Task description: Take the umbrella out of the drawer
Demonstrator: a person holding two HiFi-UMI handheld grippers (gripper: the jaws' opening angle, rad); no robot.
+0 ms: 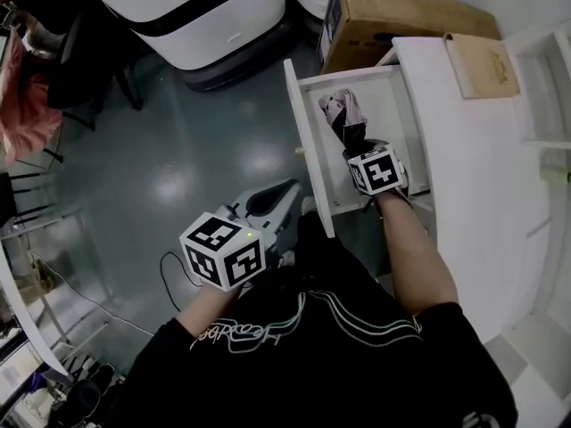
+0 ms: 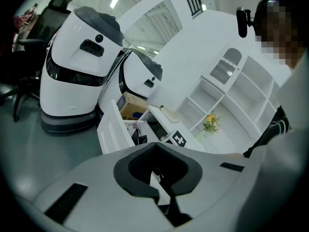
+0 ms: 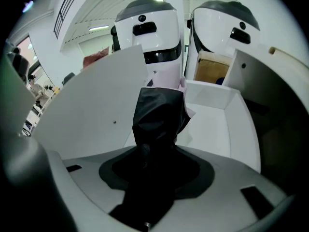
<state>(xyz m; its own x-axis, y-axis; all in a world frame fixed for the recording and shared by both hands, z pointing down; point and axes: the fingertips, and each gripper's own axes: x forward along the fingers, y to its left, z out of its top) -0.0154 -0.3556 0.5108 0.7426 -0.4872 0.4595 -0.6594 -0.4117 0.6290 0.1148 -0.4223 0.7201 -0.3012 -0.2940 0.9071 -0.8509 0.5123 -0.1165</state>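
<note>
Risk of snagging: right gripper [image 3: 154, 175], clamped on the folded umbrella [image 3: 158, 112], could lose it if fabric catches the drawer [image 1: 308, 145] wall.

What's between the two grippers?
In the head view, the open drawer's front panel stands between the left hand-held gripper and the right hand-held gripper, which is shut on the umbrella.
</note>
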